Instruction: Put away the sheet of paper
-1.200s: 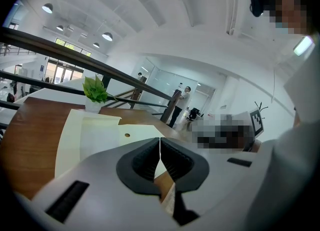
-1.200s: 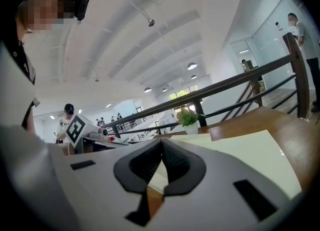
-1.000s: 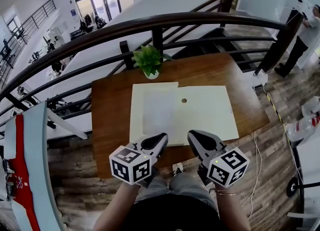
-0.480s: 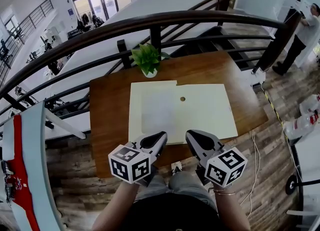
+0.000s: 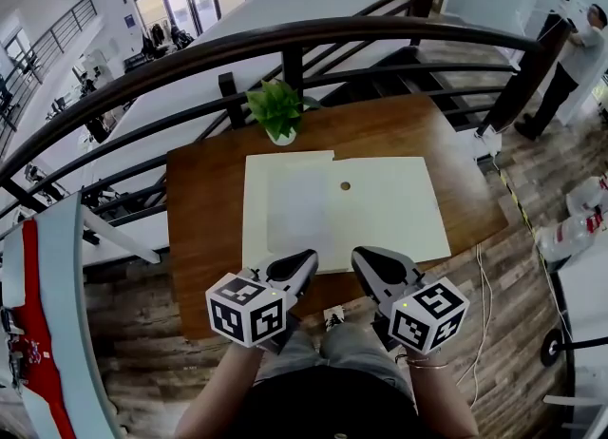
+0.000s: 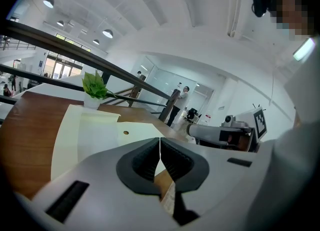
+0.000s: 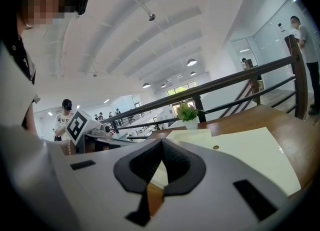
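Spanning the scene below the railing is a wooden table. A large cream folder lies flat on it, apparently opened out. A small stud sits near the folder's middle.

**Task item.** The sheet lies flat on the left part of the folder, face up and in plain view. It is whiter than the folder, and its near edge runs close to the folder's near edge. A potted plant stands beyond the folder at the far edge of the table, clear of the sheet.

**Handling (judged).**
- The sheet is likely very light, thin and limp, and would sag if held at one point.
- It lies flush on a smooth surface, so a jaw has no gap to enter from above.
- The near edge or a near corner looks the best place to take hold, since it is the closest to both grippers.
- A hard pinch or a drag across the folder may crease the sheet or shift the folder with it.

**Gripper pose.**
- The left gripper and right gripper are held side by side in front of the person's body.
- Both point forward across the table, with the marker cubes toward the person.
- In the head view their tips appear at the folder's near edge. Height above it cannot be read.
- In each gripper view the jaws meet tip to tip, with nothing between them.
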A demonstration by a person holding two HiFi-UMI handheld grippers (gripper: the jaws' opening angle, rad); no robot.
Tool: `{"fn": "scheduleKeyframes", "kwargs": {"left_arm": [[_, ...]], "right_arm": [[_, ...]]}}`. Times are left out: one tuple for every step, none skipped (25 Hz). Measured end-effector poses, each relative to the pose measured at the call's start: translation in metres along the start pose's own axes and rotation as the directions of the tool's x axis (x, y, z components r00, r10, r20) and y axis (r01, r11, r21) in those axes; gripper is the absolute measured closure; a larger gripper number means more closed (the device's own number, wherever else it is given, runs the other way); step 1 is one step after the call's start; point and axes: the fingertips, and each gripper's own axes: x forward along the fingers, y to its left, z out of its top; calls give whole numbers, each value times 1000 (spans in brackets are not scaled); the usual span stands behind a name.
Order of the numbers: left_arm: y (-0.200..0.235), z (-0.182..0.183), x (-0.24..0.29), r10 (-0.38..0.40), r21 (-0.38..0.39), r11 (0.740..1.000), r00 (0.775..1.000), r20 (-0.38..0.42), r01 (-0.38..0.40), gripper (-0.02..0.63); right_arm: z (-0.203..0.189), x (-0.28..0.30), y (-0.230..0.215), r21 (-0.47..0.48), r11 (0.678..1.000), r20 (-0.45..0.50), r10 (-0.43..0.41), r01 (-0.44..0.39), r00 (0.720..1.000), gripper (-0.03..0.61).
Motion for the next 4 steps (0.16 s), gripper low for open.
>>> {"fn": "scheduleKeyframes", "kwargs": {"left_arm": [[0,0,0,0,-1,1000,1000,-1,0,594],[1,0,0,1,-2,1000,1000,-1,-1,594],[1,0,0,2,-3,1000,1000,-1,-2,595],[2,0,0,3,-4,1000,1000,-1,-3,594]], "right_arm": [[0,0,0,1,1000,-1,-1,1,1000,552],[0,0,0,1,1000,-3,-2,2,1000,552],[0,1,0,1,1000,-4,-2,2,1000,552],[0,1,0,1,1000,-5,-3,3,1000,551]]}}
